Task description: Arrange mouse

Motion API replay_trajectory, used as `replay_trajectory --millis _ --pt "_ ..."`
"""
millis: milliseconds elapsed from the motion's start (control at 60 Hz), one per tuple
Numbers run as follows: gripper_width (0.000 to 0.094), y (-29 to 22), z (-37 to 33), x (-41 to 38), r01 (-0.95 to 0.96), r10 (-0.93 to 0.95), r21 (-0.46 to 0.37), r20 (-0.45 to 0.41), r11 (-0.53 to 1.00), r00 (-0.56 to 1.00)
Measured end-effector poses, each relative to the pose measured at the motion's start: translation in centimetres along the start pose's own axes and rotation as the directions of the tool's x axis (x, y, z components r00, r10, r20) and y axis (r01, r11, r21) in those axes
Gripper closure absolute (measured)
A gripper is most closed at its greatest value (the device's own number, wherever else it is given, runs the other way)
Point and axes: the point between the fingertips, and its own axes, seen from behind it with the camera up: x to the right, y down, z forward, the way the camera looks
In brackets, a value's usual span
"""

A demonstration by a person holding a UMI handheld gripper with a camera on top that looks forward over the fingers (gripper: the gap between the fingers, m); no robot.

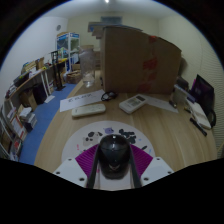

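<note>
A hand-held two-finger gripper [114, 165] reaches forward over a pale wooden tabletop [165, 128], its two fingers carrying magenta pads [86, 160] on their inner faces. Between those pads sits a glossy black, rounded computer mouse [114, 152], its domed back catching a small highlight; the pads lie close against both of its sides, so the gripper appears clenched on the mouse, though the exact contact is hard to make out. Directly beneath and just ahead of the fingers lies a round white mat [88, 138] on the tabletop, with a few small dark marks on it that are too small to identify. Beyond the fingers, near the middle of the table, rests a flat white rectangular keyboard-like slab [87, 110], and a little further right of it a small white boxy object [133, 102] with a dark item just beside it. Further beyond stands a tall brown cardboard panel [137, 58], upright and rising from the far side of the table. Off to the right of the gripper, well apart from it, a dark laptop-like device [203, 92] with a purple glow sits at the table edge. Off to the left, past a strip of blue floor [33, 135], wooden shelves [32, 88] hold assorted clutter against a pale wall
</note>
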Motion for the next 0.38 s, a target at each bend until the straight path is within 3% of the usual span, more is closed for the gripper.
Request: replay_trajectory --millis 50,150,217,383 --pt "0.0334 0.4 -0.4 0.0 -0.036 0.037 -0.032 0.012 0.999 0.999" --pt "0.0049 -0.1 -3.3 -0.7 -0.081 0.082 -0.016 0.061 0.997 0.995" --pt "0.0097 -0.4 -6.2 -0.8 -0.079 0.079 -0.005 0.085 0.997 0.993" --pt "0.01 0.6 -14.0 -0.4 -0.108 0.106 0.006 0.113 0.994 0.988"
